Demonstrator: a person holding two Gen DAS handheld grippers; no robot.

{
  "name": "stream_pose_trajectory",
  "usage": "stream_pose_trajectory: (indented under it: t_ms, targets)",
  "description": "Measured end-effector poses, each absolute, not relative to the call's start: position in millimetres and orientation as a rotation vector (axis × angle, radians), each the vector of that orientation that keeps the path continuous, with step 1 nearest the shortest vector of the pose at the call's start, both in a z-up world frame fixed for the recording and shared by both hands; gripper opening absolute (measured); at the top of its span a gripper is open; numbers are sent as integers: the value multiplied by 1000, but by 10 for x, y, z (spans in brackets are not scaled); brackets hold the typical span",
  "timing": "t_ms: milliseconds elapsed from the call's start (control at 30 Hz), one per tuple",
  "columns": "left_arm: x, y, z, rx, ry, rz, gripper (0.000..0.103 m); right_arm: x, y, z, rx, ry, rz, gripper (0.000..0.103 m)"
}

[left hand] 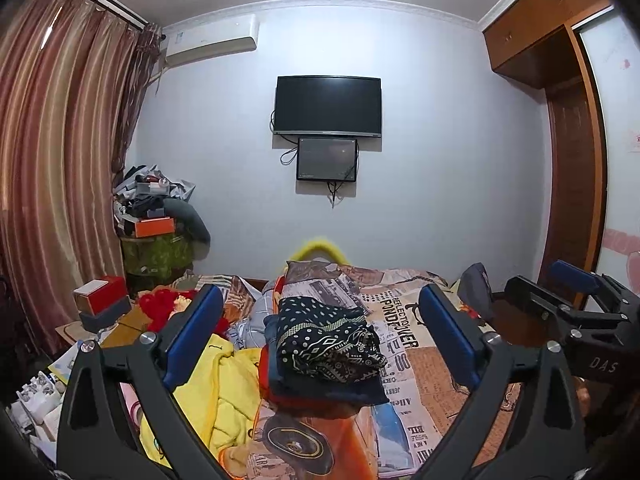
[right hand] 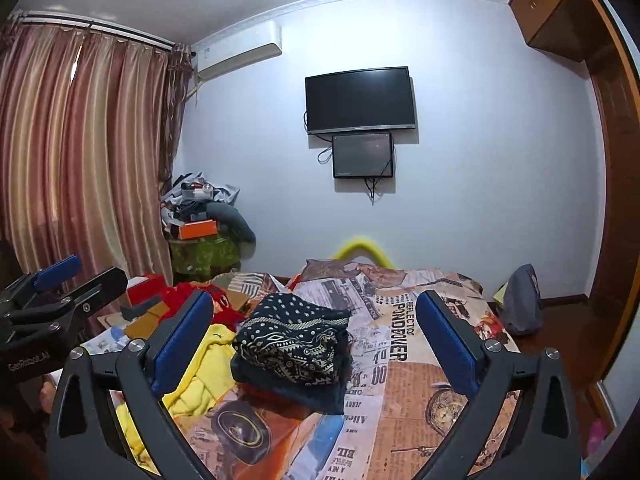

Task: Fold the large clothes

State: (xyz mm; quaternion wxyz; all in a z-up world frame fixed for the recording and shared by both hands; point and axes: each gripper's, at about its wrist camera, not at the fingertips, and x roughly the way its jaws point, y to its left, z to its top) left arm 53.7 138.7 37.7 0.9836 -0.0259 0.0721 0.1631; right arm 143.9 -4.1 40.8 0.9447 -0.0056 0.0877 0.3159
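A folded dark garment with a white dot and diamond pattern (left hand: 326, 340) (right hand: 292, 340) tops a small stack of folded clothes on the bed, with navy and red-orange layers under it. My left gripper (left hand: 322, 336) is open, its blue pads wide on either side of the stack and touching nothing. My right gripper (right hand: 316, 338) is open too and empty, with the stack a little left of its middle. Each gripper shows in the other's view: the right gripper (left hand: 548, 284) at the right edge, the left gripper (right hand: 80, 276) at the left edge. A crumpled yellow garment (left hand: 224, 392) (right hand: 192, 384) lies left of the stack.
The bed cover (left hand: 400, 344) (right hand: 400, 360) has a newspaper print. Red clothes (left hand: 160, 304) and boxes crowd the bed's left side. A grey bag (right hand: 520, 300) sits at its far right. A cluttered pile (left hand: 160, 216) fills the curtain corner, and a wooden wardrobe (left hand: 572, 160) lines the right wall.
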Motion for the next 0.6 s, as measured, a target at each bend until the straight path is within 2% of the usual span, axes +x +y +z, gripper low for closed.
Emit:
stream_pose_trajectory:
  t_ms: [600]
  targets:
    - [621, 1367, 328, -32, 170, 313, 100, 1426, -76, 393, 23, 188, 608, 103]
